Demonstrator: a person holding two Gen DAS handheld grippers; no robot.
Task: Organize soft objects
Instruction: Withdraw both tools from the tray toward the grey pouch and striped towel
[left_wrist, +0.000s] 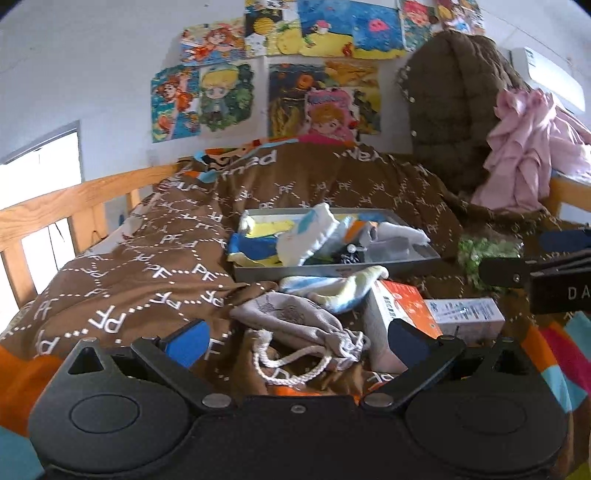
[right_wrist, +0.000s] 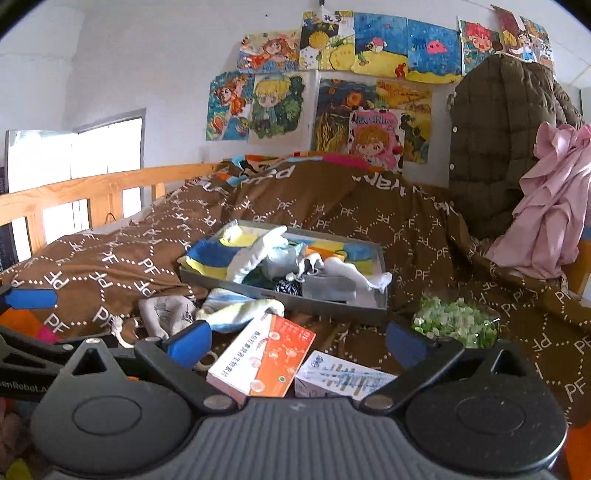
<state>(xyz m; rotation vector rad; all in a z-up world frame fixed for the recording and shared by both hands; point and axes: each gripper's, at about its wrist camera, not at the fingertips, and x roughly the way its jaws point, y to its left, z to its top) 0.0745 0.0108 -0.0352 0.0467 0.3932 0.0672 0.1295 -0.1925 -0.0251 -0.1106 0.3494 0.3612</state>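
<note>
1. The left tool (left_wrist: 295, 338) stands wide open with nothing between its blue-padded fingers; a beige drawstring cloth pouch (left_wrist: 295, 325) with a white cord lies on the bed just ahead of it.
2. The right tool (right_wrist: 297, 345) is likewise spread wide and holds nothing; an orange-and-white cardboard box (right_wrist: 264, 360) with small printed characters too fine to read lies between its fingers.
3. At 3 o'clock of that box sits a white carton with blue print (right_wrist: 341, 380), its text illegible.
4. A brown bedspread with a white dotted lattice (right_wrist: 369, 221) covers the bed; "PF" repeats across it, and larger white lettering near its far edge cannot be made out.
5. A shallow grey rectangular tray (right_wrist: 321, 304) rests on the bedspread at 12 o'clock of both tools, heaped with soft cloths in blue, yellow, white and orange.
6. A rolled pale-blue, yellow and white striped cloth (right_wrist: 236, 314) lies just outside the tray's near wall, beside the pouch.
7. A clear bag of green and white bits (right_wrist: 454, 321) lies at 2 o'clock of the right tool.
8. In the left wrist view the right tool's body shows the letters "DA".
</note>
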